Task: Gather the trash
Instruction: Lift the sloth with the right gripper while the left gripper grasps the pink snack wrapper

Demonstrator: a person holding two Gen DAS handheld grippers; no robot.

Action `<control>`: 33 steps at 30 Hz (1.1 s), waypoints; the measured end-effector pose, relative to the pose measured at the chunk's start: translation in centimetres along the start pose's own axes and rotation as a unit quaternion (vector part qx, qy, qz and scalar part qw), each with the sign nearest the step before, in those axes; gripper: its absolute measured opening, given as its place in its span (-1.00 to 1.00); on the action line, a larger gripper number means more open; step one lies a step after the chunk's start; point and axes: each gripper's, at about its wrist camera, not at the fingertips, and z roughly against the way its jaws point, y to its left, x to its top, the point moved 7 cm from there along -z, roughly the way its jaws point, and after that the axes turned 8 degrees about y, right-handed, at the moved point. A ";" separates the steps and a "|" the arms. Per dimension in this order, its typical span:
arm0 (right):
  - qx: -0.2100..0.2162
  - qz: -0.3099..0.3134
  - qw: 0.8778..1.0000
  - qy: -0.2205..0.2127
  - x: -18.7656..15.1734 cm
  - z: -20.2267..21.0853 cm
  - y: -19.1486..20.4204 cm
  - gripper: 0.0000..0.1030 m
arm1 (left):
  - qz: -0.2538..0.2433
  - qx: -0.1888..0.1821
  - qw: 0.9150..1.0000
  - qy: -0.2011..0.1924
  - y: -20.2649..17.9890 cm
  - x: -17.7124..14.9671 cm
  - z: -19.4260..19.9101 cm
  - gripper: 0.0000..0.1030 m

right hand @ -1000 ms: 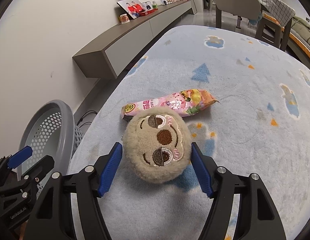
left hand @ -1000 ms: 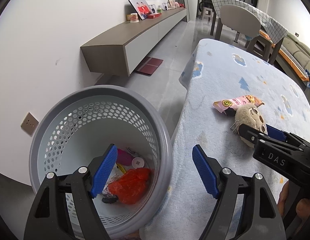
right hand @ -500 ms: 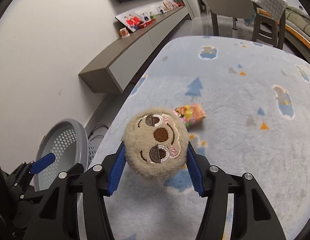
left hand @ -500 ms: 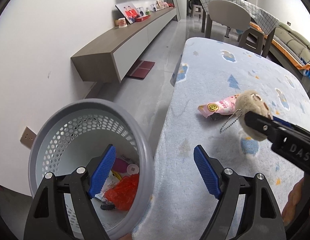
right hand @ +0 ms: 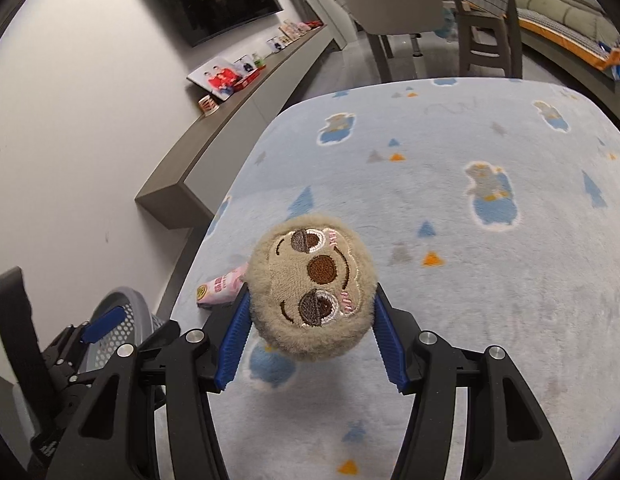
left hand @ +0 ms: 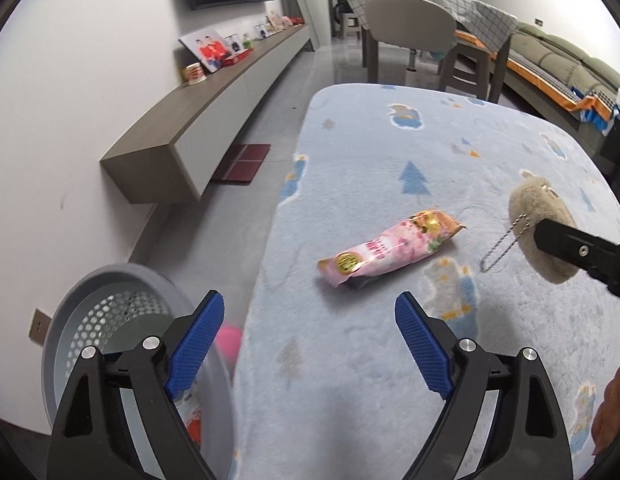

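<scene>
Beside the table, far left: the grey perforated trash bin (left hand: 110, 320) stands on the floor against the table edge, with earlier rubbish inside, a pink shape and a red-and-white wrapper showing past the left finger.
Left gripper (left hand: 306, 344): empty, its jaws have just been opening and now stand wide, with nothing between the blue pads; it hangs over the table's near edge, angled down toward the wrapper.
Trash to collect: the pink snack wrapper (left hand: 389, 252) lies flat on the pale blue fleece table cover (left hand: 349, 380), ahead of the left gripper and clear of the bin.
Right gripper (right hand: 310, 336): about half closed, both pads pressed into the sides of a round plush sloth keychain (right hand: 313, 292), which is lifted off the cover with its ball chain dangling.
Doing the step well: I judge the wrapper is the left gripper's job. Bring the pads down astride its narrow width, not its length, and press into the soft fleece so a pad gets under the thin foil edge.
Risk: the wrapper is light and slick and may skid; close slowly.
Plush: likely not trash, so keep it away from the bin.
</scene>
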 end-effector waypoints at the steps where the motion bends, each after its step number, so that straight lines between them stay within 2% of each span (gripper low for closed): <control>1: 0.002 -0.006 1.000 0.000 0.1 0.2 -0.4 0.08 | -0.006 -0.003 1.000 0.002 -0.5 0.3 -0.4 0.67; 5: 0.004 -0.018 1.000 -0.006 0.5 0.7 -1.5 0.08 | -0.023 -0.010 1.000 0.012 -1.6 1.3 -2.1 0.68; 13: 0.018 -0.031 0.999 -0.012 1.0 1.2 -1.7 0.08 | -0.069 -0.047 0.996 0.036 -4.4 2.5 -4.7 0.72; 19: 0.024 -0.035 0.999 -0.016 1.2 1.6 -2.0 0.08 | -0.095 -0.049 0.993 0.043 -6.1 3.3 -6.3 0.72; 25: 0.032 -0.038 0.999 -0.019 1.3 1.9 -2.0 0.08 | -0.086 -0.070 0.992 0.053 -6.6 3.5 -7.7 0.71; 27: 0.033 -0.040 0.998 -0.020 1.3 2.0 -2.0 0.08 | -0.079 -0.088 0.992 0.052 -6.7 3.5 -7.6 0.51; 32: 0.033 -0.039 0.998 -0.020 1.3 2.0 -2.0 0.08 | -0.086 -0.106 0.989 0.050 -7.8 3.0 -6.6 -0.26; 33: 0.033 -0.040 0.998 -0.021 1.3 2.0 -2.0 0.08 | -0.086 -0.109 0.989 0.051 -8.0 2.9 -6.4 -0.33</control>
